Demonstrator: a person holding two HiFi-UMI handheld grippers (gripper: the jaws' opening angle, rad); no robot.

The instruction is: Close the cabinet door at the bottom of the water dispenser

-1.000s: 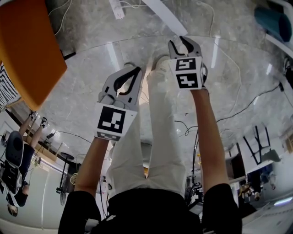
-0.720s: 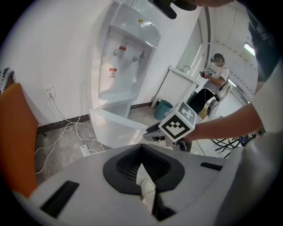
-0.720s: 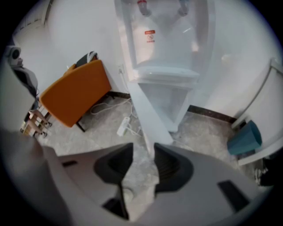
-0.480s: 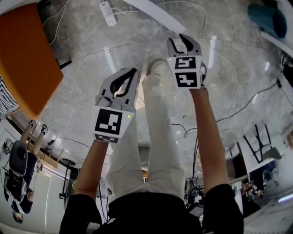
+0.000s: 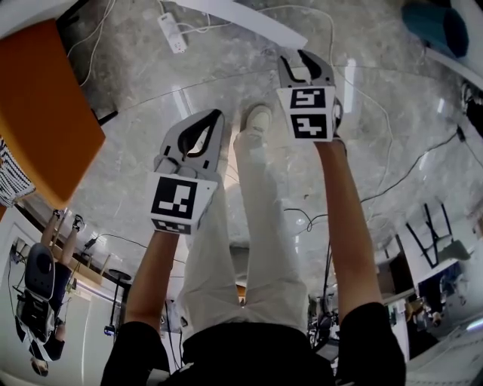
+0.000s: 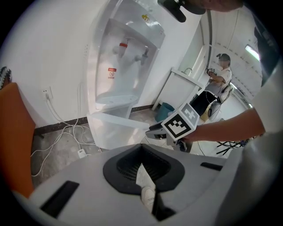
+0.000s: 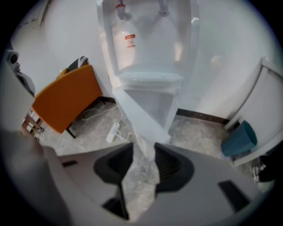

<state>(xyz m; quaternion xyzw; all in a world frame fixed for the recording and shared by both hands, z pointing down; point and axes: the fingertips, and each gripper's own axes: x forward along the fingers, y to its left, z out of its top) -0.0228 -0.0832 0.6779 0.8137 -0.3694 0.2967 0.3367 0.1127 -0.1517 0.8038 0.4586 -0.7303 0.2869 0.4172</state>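
The white water dispenser (image 6: 126,48) (image 7: 150,39) stands against the wall. Its bottom cabinet door (image 6: 116,126) (image 7: 141,110) is swung open toward me, and its edge shows as a white bar (image 5: 249,21) in the head view. My right gripper (image 5: 303,56) (image 7: 143,148) is open by a narrow gap, empty, just short of the door's edge. The left gripper view also catches my right gripper (image 6: 152,132) near the door. My left gripper (image 5: 217,117) (image 6: 141,148) hangs lower and to the left, shut on nothing, above my white trouser leg.
An orange chair (image 5: 41,98) (image 7: 66,97) stands left of the dispenser. A white power strip (image 5: 168,32) (image 7: 112,131) and cables lie on the marble floor beside the door. A teal bin (image 5: 434,26) (image 7: 239,139) sits at the right. A person (image 6: 219,79) sits farther back.
Both grippers and my body have moved forward toward the dispenser. The door's edge and the power strip now lie closer in the head view. Neither gripper's jaws changed.
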